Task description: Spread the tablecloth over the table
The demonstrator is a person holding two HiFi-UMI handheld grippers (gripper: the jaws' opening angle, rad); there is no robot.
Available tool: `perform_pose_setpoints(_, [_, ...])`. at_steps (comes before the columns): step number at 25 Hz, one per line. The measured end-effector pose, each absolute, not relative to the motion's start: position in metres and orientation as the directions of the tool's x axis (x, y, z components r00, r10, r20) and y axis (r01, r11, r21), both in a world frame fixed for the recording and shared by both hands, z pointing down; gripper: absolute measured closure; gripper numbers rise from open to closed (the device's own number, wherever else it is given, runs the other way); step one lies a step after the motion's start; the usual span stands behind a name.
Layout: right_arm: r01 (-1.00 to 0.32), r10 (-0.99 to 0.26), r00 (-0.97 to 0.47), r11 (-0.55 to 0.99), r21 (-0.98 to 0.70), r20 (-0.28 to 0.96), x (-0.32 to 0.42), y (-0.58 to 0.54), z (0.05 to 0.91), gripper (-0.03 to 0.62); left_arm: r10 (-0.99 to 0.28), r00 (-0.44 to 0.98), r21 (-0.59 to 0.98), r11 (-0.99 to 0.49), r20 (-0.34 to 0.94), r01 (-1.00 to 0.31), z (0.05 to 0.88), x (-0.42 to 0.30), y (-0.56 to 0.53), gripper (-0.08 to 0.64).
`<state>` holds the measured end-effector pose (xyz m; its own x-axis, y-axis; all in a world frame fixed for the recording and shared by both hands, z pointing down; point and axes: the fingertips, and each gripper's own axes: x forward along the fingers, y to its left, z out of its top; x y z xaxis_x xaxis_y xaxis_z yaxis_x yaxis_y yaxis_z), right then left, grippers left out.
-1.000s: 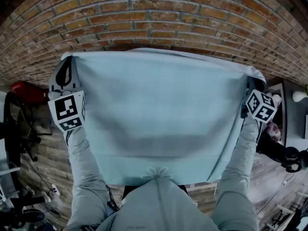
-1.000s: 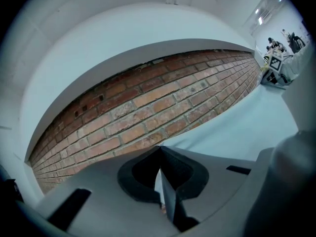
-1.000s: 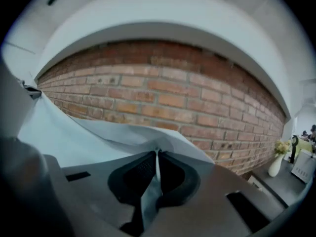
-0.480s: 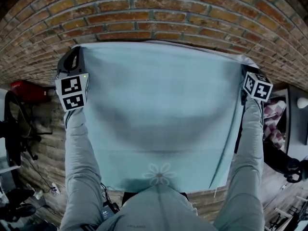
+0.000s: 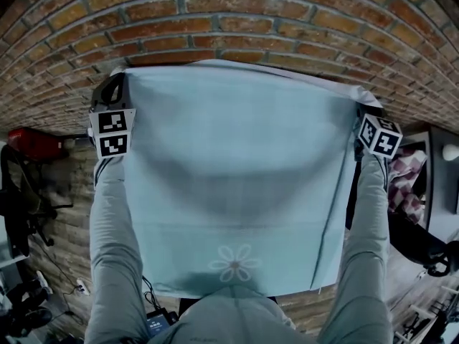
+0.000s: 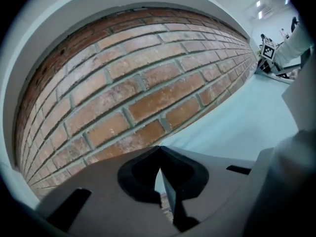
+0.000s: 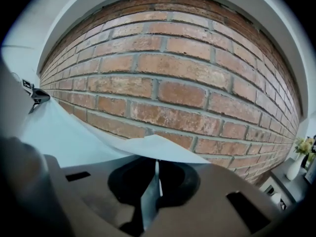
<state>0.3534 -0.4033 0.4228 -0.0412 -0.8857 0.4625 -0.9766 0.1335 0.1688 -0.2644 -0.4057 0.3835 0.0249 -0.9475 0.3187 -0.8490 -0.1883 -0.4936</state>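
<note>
A pale blue tablecloth with a flower print near my body hangs stretched flat between both grippers and hides whatever lies under it. My left gripper is shut on the cloth's far left corner; in the left gripper view the jaws meet with a thin edge of the tablecloth pinched between them. My right gripper is shut on the far right corner. In the right gripper view the tablecloth folds over the closed right gripper. Both grippers are close to the brick wall.
A brick wall stands just beyond the cloth's far edge. A red object and a dark chair are at the left. Dark furniture with a pink checked cloth stands at the right, a vase of flowers beside it.
Both grippers have carried the cloth's far corners away from my body towards the wall. The cloth now lies longer and flatter, and the flower print shows clear of my chest.
</note>
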Motion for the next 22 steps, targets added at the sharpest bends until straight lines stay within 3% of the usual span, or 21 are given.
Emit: perform_pose_setpoints(22, [-0.964,-0.773,-0.086,0.225,0.144,0.629,0.334,-0.387,0.554,0.568,-0.775,0.091,-0.377,-0.403,0.626,-0.834,0.552,-0.263,-0.408,0.535])
